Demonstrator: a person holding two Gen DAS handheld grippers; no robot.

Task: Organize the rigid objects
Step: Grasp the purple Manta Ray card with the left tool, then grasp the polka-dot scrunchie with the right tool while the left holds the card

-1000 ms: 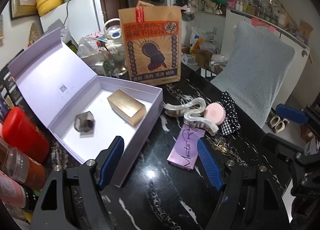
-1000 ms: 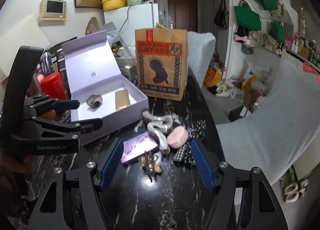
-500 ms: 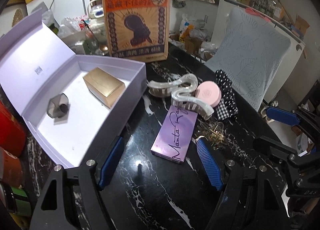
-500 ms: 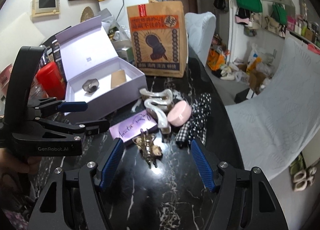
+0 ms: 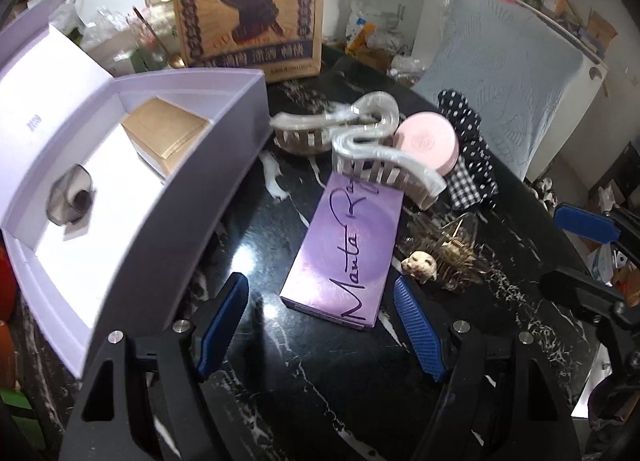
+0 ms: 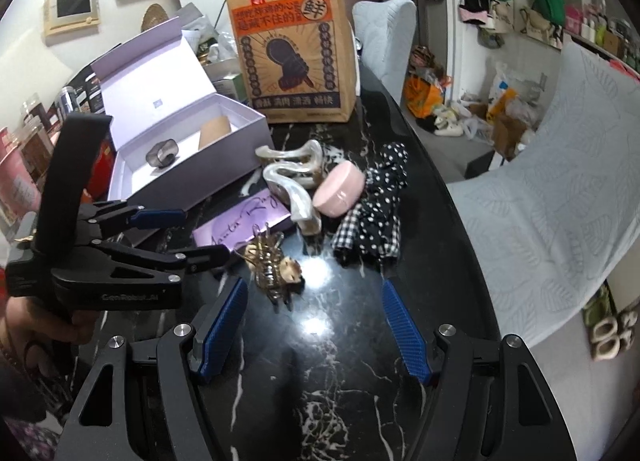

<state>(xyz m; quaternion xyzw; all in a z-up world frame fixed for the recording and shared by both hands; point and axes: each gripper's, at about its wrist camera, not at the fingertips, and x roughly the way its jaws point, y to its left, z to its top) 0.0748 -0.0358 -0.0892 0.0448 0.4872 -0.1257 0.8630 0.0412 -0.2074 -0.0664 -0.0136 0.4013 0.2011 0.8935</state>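
My left gripper (image 5: 320, 325) is open and empty, just short of a flat purple palette box (image 5: 348, 249) lying on the black marble table; the gripper also shows in the right wrist view (image 6: 180, 235). An open lilac gift box (image 5: 132, 221) on the left holds a gold box (image 5: 166, 133) and a grey hexagonal object (image 5: 70, 199). Pearly claw clips (image 5: 360, 141), a pink round case (image 5: 428, 141) and a gold hair clip with a small figure (image 5: 440, 257) lie beyond. My right gripper (image 6: 314, 325) is open and empty, short of the gold clip (image 6: 272, 265).
A brown paper bag (image 6: 292, 49) stands at the back of the table. Dotted and checked fabric (image 6: 376, 205) lies right of the pink case. Red and other jars (image 6: 24, 165) crowd the left edge. A light blue covered chair (image 6: 560, 181) stands to the right.
My left gripper has moved forward and down toward the purple palette box, which now looms larger. My right gripper has moved closer to the gold hair clip. Both stay open.
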